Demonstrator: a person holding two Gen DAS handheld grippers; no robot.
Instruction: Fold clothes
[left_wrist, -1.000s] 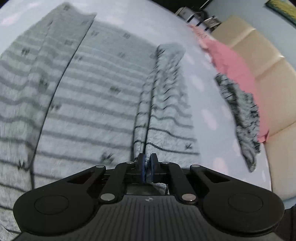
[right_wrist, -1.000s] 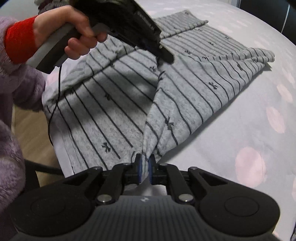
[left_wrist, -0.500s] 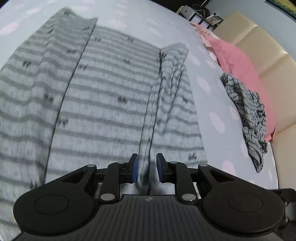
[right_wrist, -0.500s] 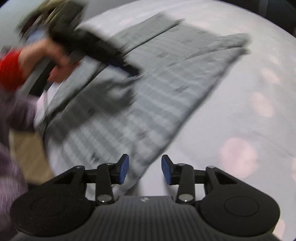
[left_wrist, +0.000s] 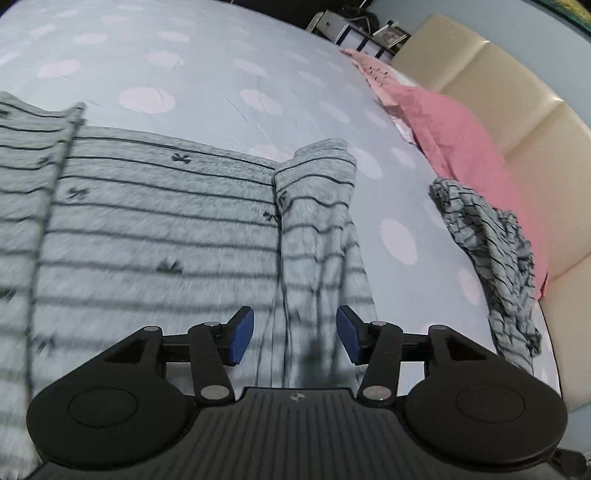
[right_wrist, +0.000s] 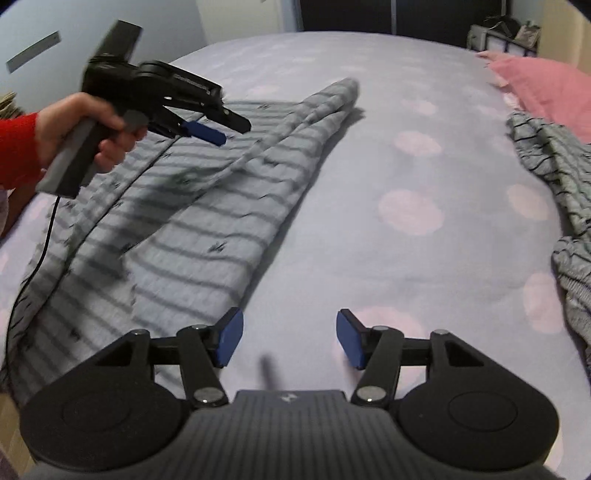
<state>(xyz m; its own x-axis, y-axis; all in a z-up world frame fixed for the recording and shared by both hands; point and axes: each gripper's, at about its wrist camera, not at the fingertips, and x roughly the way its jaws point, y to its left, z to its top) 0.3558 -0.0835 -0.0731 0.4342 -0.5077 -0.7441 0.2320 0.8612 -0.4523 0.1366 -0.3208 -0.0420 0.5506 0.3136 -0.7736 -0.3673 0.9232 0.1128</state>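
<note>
Grey striped garment (left_wrist: 166, 229) lies flat on the dotted bed (left_wrist: 221, 55), its folded sleeve (left_wrist: 317, 229) at twelve o'clock from the left claw (left_wrist: 294, 334), whose jaws, like the right claw's (right_wrist: 288, 338), have just been opening and grip nothing.

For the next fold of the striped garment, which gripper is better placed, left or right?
Probably the left gripper: its open jaws, which have just been opening, hang over the striped garment. The right gripper, also just opened, is over bare bedsheet.
</note>
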